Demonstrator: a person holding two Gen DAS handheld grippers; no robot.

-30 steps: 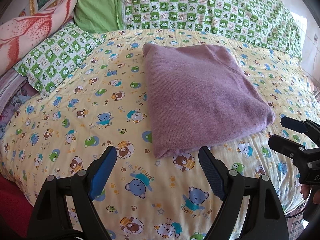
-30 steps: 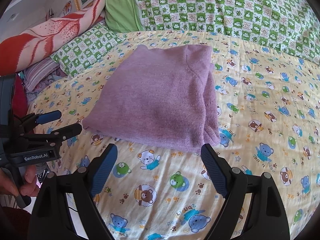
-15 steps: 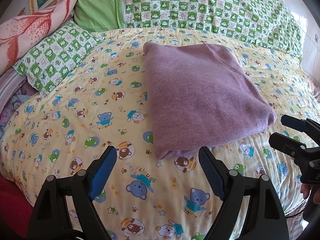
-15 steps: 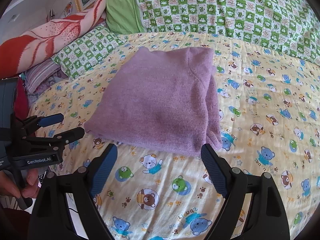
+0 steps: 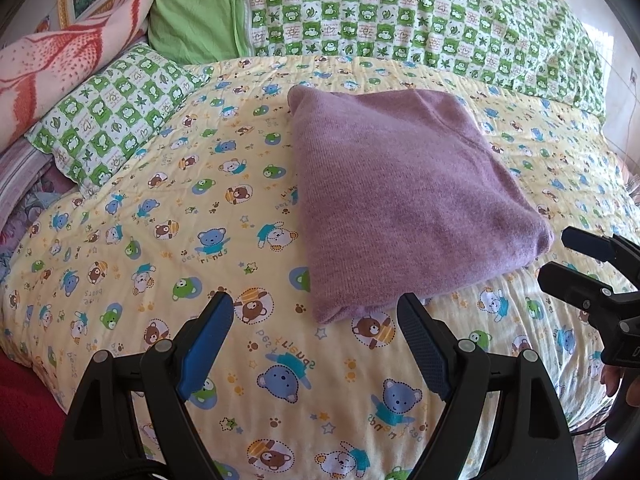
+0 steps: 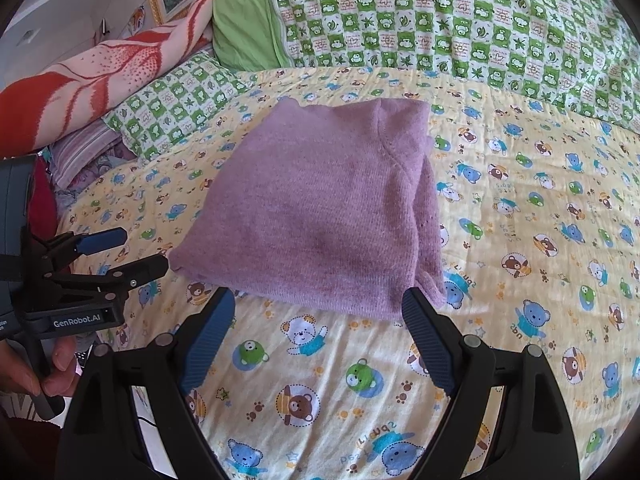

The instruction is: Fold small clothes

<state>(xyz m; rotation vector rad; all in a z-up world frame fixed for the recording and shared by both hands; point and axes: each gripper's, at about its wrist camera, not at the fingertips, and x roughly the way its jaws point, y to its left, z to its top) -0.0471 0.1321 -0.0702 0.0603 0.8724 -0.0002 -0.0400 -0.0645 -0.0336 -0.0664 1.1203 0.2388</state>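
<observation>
Gaping wide, both grippers (image 5: 314, 312) (image 6: 318, 310) hover empty near the folded sweater (image 5: 404, 200).

Folded purple sweater (image 5: 404, 196) on bear-print quilt (image 5: 168, 216) — left tongs (image 5: 314, 320) agape, empty.

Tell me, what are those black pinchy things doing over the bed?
A person is folding small clothes with a hand-held gripper in each hand. A purple knitted garment lies folded on the bear-print bedspread. The left gripper and the right gripper both hang open just short of its near edge, holding nothing and touching nothing.
</observation>
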